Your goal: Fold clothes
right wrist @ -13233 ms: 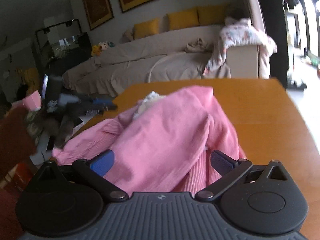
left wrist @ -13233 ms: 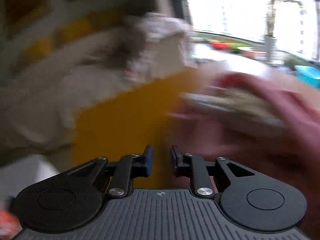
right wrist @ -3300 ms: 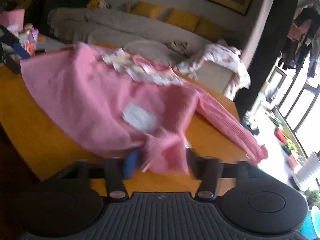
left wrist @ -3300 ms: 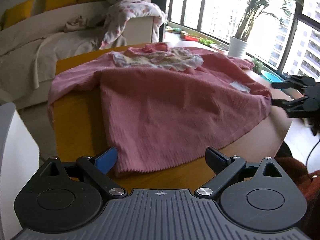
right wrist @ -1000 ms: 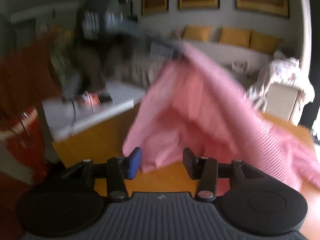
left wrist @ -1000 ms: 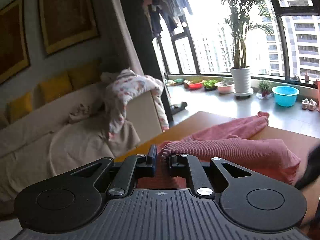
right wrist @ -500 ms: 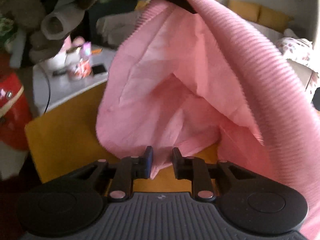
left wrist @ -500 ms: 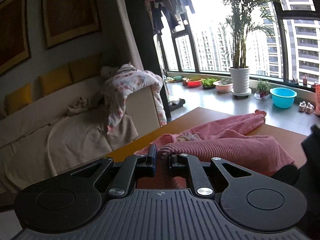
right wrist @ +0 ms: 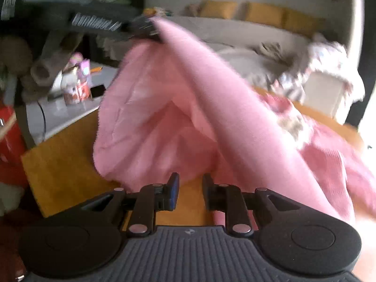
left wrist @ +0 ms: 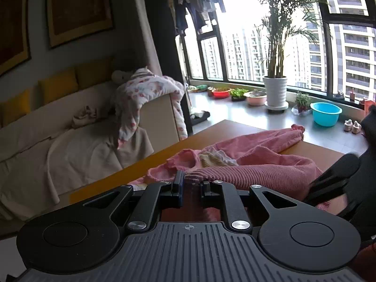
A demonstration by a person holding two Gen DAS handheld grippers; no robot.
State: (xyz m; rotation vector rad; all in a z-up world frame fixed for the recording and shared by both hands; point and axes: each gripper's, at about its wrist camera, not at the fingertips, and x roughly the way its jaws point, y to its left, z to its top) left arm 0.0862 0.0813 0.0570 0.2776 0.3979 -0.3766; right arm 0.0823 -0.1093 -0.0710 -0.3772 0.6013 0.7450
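Note:
A pink ribbed sweater (left wrist: 258,164) lies partly on the orange table (left wrist: 211,136), with a pale inner garment (left wrist: 216,158) showing at its collar. My left gripper (left wrist: 190,183) is shut on the sweater's hem, though its jaws are easing apart a little. In the right wrist view that left gripper (right wrist: 150,31) holds the hem up high, so the sweater (right wrist: 188,105) hangs like a tent. Low over the table (right wrist: 58,164), my right gripper (right wrist: 190,188) has its jaws narrowed on the sweater's lower edge. The pads' contact there is blurred.
A beige sofa (left wrist: 70,129) with a patterned blanket (left wrist: 141,94) stands beyond the table's far edge. A potted palm (left wrist: 275,91) and a blue basin (left wrist: 325,112) sit by the windows. A white side table (right wrist: 75,89) with small items stands left.
My right gripper's jaws came together around the sweater's low edge. The left gripper kept the hem and sank slightly toward the table, bringing the collar into view.

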